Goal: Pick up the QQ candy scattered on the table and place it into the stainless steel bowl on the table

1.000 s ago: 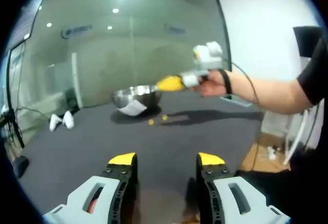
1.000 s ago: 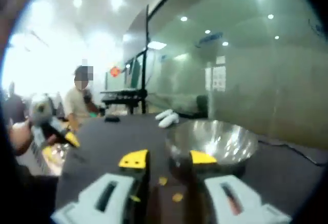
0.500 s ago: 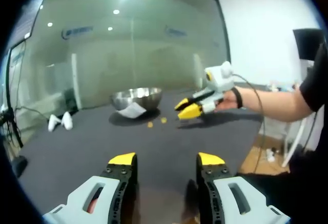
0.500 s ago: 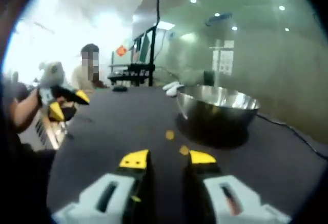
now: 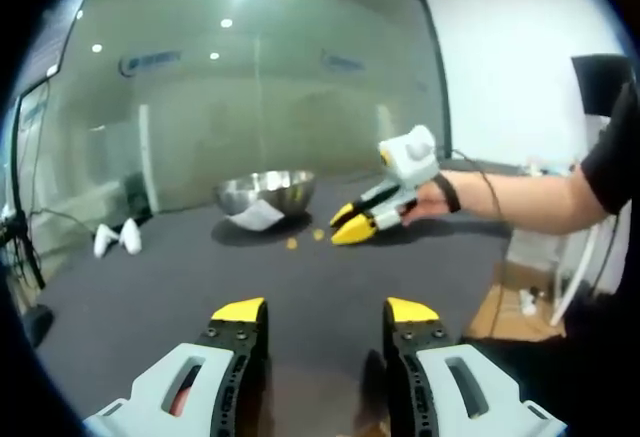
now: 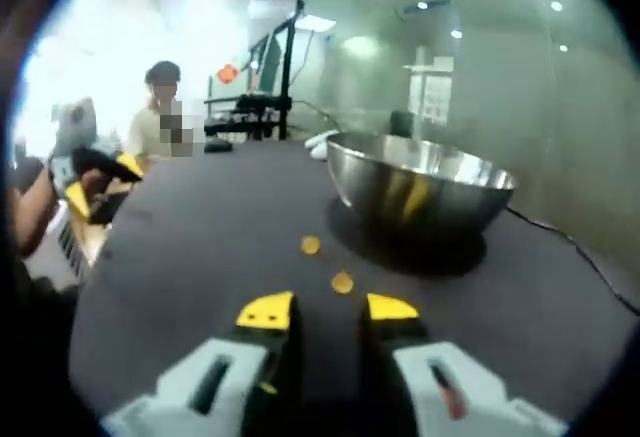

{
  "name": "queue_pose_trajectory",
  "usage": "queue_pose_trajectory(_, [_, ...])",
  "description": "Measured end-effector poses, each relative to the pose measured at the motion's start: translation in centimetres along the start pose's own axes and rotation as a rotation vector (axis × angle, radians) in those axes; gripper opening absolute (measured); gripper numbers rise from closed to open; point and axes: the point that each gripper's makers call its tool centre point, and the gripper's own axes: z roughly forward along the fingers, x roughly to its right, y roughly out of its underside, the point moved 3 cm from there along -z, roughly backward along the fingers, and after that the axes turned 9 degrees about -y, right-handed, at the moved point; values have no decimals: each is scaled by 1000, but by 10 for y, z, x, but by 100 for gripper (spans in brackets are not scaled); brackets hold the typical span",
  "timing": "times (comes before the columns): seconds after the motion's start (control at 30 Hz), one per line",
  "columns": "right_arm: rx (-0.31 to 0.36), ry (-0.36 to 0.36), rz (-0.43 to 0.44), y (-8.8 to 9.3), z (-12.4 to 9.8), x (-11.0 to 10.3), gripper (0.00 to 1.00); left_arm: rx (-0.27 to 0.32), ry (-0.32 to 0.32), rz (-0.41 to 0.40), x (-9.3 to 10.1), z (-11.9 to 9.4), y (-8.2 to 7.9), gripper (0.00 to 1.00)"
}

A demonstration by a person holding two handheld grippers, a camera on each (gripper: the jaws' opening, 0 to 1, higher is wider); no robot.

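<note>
Two small orange QQ candies [image 5: 292, 243] [image 5: 319, 234] lie on the dark table in front of the stainless steel bowl [image 5: 265, 190]. In the right gripper view the nearer candy [image 6: 342, 282] sits just ahead of my right gripper [image 6: 328, 309], which is open and empty; the other candy [image 6: 311, 246] lies a little farther on, left of the bowl [image 6: 420, 182]. My right gripper [image 5: 350, 227] hangs low over the table right of the candies, jaws slightly apart. My left gripper [image 5: 325, 312] is open and empty, well back from the candies. At far left is the left gripper [image 6: 100, 182].
A white packet [image 5: 258, 214] leans against the bowl's front. Two white objects [image 5: 118, 237] lie at the table's far left. Glass walls stand behind the table. A person [image 6: 160, 122] sits in the background beyond the table's edge.
My right gripper has come down from beside the bowl's rim to just above the table by the candies, which now look closer in its view. The left gripper has stayed put.
</note>
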Motion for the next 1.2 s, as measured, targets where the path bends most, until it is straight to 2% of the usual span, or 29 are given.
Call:
queue_pose_trajectory(0.07, [-17,17,22,3,7,4,27,-2,-2,0,0,0,0,47])
queue_pose_trajectory(0.27, [11,9,61,-2,19,5,23,-5,3,5,0,-1,1,47])
queue_pose_trajectory(0.37, [14,-10,41,-4,22,2,10,-11,0,5,-1,-2,2,47])
queue_pose_trajectory(0.47, [3,-13,30,-5,22,0,9,-13,-1,6,-2,-3,3,47])
queue_pose_trajectory(0.5, [0,-12,38,-5,23,5,9,-12,-1,7,-2,-3,2,47])
queue_pose_trajectory(0.73, [2,-5,80,-5,19,6,9,-6,-1,4,-2,-1,0,47])
queue_pose_trajectory(0.8, [36,-25,94,-12,11,-1,9,-7,1,7,-1,-1,1,47])
queue_pose_trajectory(0.83, [59,-36,93,-17,9,2,9,-5,4,8,-1,-1,0,47])
queue_pose_trajectory(0.9, [78,-41,89,-26,1,5,9,-5,7,6,0,0,1,47])
queue_pose_trajectory(1.0, [121,-39,82,-41,-10,-4,9,-4,9,6,0,0,2,48])
queue_pose_trajectory(1.07, [196,-45,105,-56,-16,-7,9,-2,10,3,0,1,1,48])
queue_pose_trajectory(1.2, [219,-28,93,-71,-21,-5,9,-3,14,6,2,2,2,48])
